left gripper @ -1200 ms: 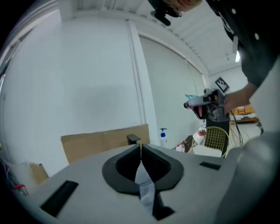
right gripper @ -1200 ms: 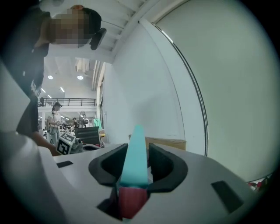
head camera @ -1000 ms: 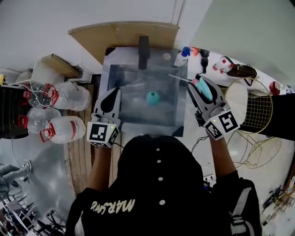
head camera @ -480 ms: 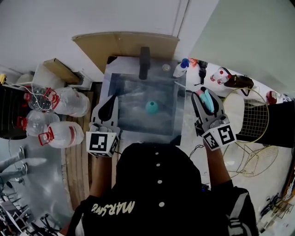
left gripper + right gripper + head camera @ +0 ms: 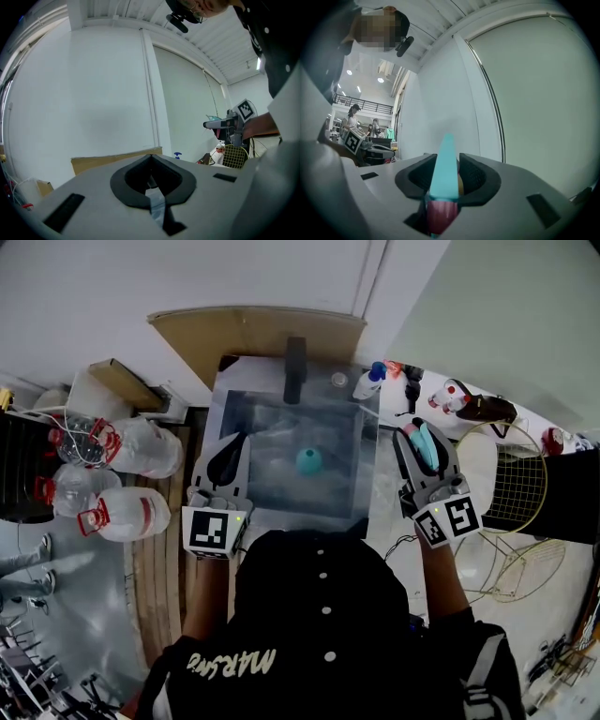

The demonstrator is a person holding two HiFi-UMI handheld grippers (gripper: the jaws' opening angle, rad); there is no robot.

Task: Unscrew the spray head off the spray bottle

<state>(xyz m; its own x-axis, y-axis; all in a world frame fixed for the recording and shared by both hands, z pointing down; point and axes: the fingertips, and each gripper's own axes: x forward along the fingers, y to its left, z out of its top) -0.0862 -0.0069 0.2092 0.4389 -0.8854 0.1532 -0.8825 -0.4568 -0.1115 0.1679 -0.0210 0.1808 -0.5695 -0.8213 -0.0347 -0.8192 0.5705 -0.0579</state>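
My right gripper (image 5: pixel 413 439) is shut on the teal spray head (image 5: pixel 424 446), held in the air over the right edge of the glass-topped table (image 5: pixel 366 493). In the right gripper view the teal head with its pink part (image 5: pixel 444 174) stands upright between the jaws. My left gripper (image 5: pixel 231 452) hovers over the table's left side, shut and empty, its black pads (image 5: pixel 161 185) meeting in the left gripper view. A teal round object (image 5: pixel 309 461) sits on the table between the two grippers; I cannot tell whether it is part of the bottle.
Large clear water jugs (image 5: pixel 141 444) with red handles lie on the floor to the left. A small bottle with a blue cap (image 5: pixel 369 381) stands at the table's far right corner, a black upright piece (image 5: pixel 295 367) at its far edge. A wire basket (image 5: pixel 521 474) is on the right.
The left gripper has lifted a little. The right gripper keeps hold of the spray head and has barely moved. The head view has shifted slightly.
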